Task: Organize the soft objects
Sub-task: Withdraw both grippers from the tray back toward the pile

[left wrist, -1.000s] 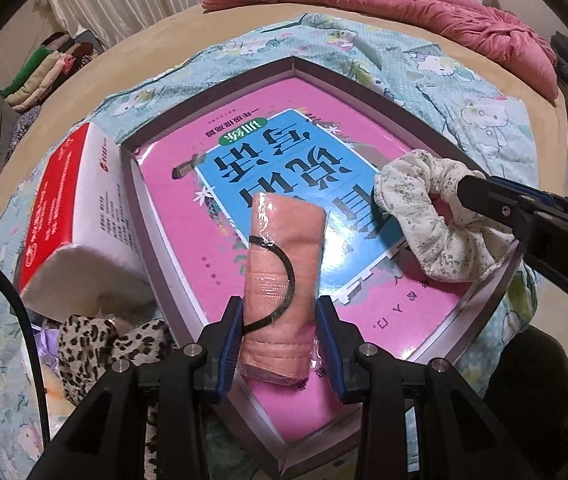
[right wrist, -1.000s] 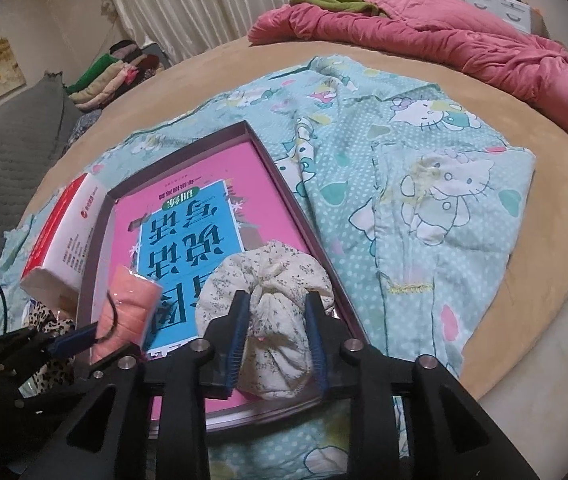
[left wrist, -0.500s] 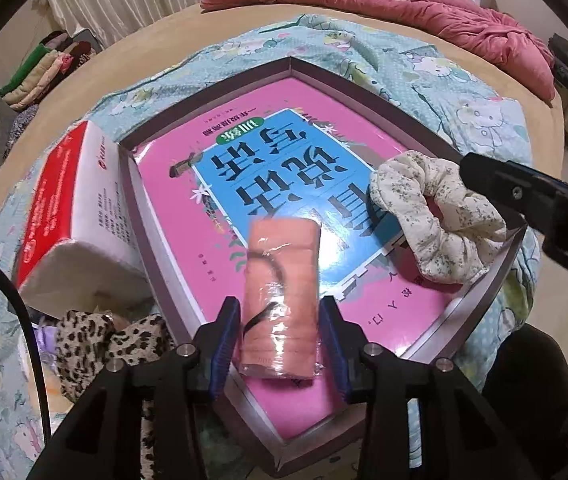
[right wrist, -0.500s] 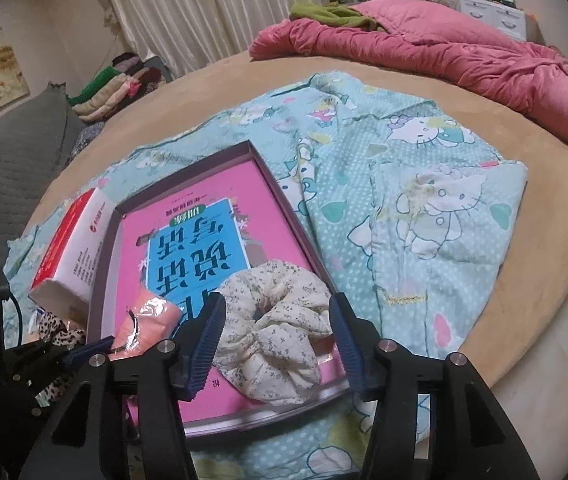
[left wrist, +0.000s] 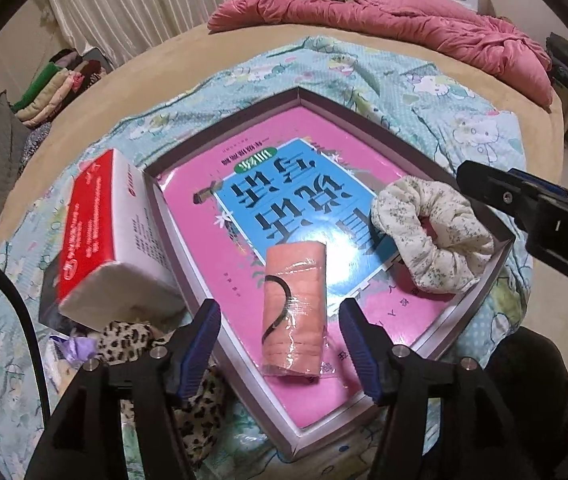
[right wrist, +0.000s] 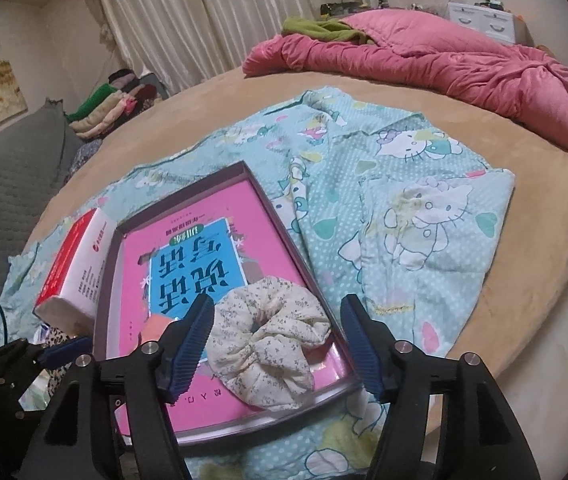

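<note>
Since a second ago you let go of both items: the pink wrapped roll (left wrist: 294, 306) and floral scrunchie (right wrist: 270, 338) lie in the tray (left wrist: 466, 320) on the bed, between your opening left gripper (left wrist: 280, 344) and right gripper (right wrist: 278, 346), touching neither.

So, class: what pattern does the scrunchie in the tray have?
Cream scrunchie with small dark floral sprigs; right wrist view shows it best.

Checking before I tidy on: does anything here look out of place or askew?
The tissue pack leans tilted against the tray's outer wall, beside a leopard-print cloth. The pink roll and scrunchie lie inside.
</note>
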A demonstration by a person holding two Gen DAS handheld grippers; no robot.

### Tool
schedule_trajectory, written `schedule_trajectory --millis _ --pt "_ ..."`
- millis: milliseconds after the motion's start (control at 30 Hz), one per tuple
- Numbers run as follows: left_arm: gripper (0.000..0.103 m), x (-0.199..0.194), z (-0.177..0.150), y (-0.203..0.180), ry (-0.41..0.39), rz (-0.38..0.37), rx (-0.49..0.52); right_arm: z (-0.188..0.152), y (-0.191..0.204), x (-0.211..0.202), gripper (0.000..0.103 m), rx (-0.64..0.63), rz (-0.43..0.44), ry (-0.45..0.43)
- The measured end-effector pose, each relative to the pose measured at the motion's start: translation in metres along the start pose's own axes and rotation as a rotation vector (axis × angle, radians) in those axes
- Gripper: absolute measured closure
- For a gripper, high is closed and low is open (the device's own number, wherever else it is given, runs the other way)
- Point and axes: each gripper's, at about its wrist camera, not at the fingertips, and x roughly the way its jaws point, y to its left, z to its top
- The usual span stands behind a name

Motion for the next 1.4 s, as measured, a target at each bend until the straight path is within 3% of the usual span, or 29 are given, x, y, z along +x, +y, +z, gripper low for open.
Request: schedule_trajectory --millis 400,867,1400 --pt "0.031 -0.035 0.002 0.014 -0.083 0.041 -0.016 0.004 0.009 -0.016 0.027 -0.014 0.011 -0.07" --pt "0.019 -0.081 -0.003 0.046 -0.179 0.086 -0.079 0.008 0.046 -0.047 0.022 -0.092 0.054 -0.168" --pt "0.018 -0.119 -0.02 0.09 -0.241 0.112 -0.172 0.002 0.103 -0.077 0.019 -0.205 0.122 -0.204"
